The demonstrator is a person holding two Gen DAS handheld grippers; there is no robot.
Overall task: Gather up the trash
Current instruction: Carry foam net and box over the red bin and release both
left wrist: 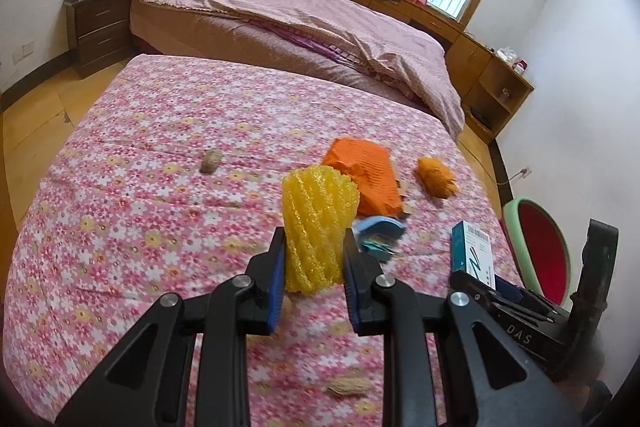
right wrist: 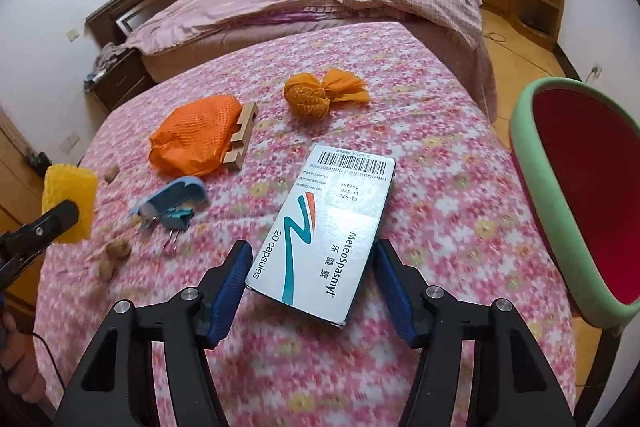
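In the left wrist view, the left gripper [left wrist: 314, 263] is clamped on a yellow foam fruit-net sleeve [left wrist: 318, 227], its blue pads pressing both sides of the sleeve's lower half so that the sleeve stands upright between them, above the pink floral tablecloth [left wrist: 132, 211]. Beyond the sleeve lie a flattened orange mesh bag [left wrist: 366, 175] and a small bunched orange net [left wrist: 437, 177], a little apart from each other, and a pale blue plastic clip-like piece [left wrist: 380, 229] sits just right of the sleeve. One peanut shell [left wrist: 211, 161] lies alone to the left and another [left wrist: 349, 385] shows near the gripper's base. At the right edge the white medicine box [left wrist: 476, 253] rises between parts of the other gripper, with the green-rimmed red bin [left wrist: 540, 251] behind it. In the right wrist view, the right gripper [right wrist: 310, 287] straddles the near end of the white medicine box [right wrist: 334, 231], which lies tilted on the cloth; the left pad sits at the box's edge, but a narrow gap shows at the right pad, so the jaws are half-wide and not yet pressing. The green-rimmed red bin [right wrist: 576, 187] stands at the right beside the table. The yellow sleeve [right wrist: 70, 203] appears at the far left in the other gripper [right wrist: 48, 223].
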